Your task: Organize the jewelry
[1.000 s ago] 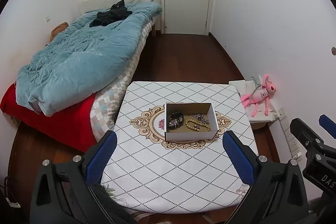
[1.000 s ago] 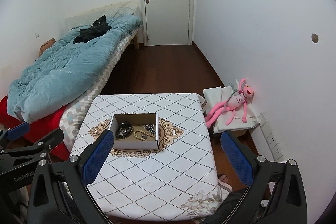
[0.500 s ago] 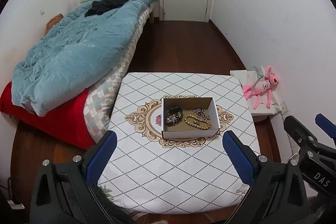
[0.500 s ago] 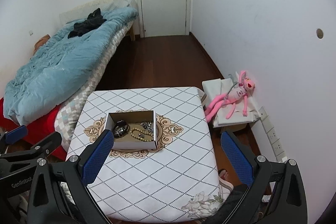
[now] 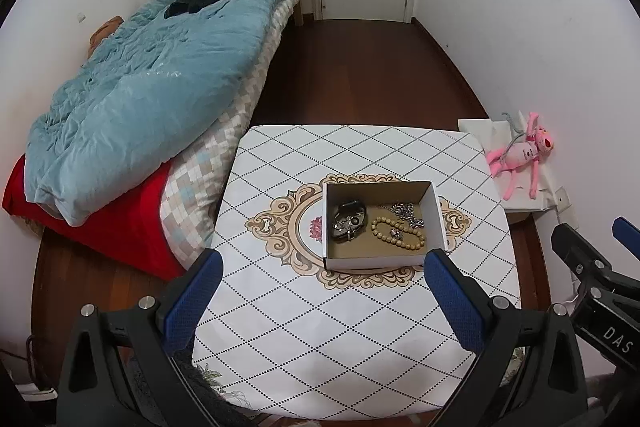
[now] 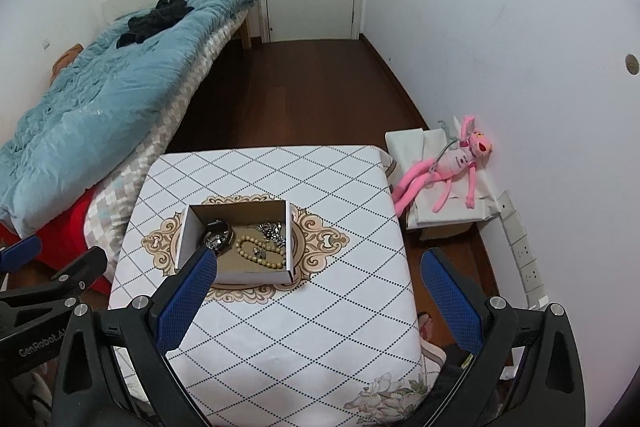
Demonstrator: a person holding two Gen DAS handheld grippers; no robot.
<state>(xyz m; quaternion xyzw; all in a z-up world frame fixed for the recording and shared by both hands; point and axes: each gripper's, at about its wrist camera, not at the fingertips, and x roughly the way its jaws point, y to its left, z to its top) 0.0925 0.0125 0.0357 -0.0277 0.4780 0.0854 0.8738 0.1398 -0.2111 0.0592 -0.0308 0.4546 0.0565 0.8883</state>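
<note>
Left wrist view: left gripper [image 5: 320,291] wide open, empty, hovering above the near edge of the surface [image 5: 280,339]. Cardboard box [image 5: 380,261] at 12 o'clock from it, on the centre medallion, long axis 9-to-3. Inside: dark watch [image 5: 349,221] at 9, bead bracelet [image 5: 396,233] centre with long axis 10-to-4, silver chain [image 5: 406,214] at 2. Right gripper [image 6: 318,287] also spread, holding nothing; box at its 11. Both look staged for a first pick.
</note>
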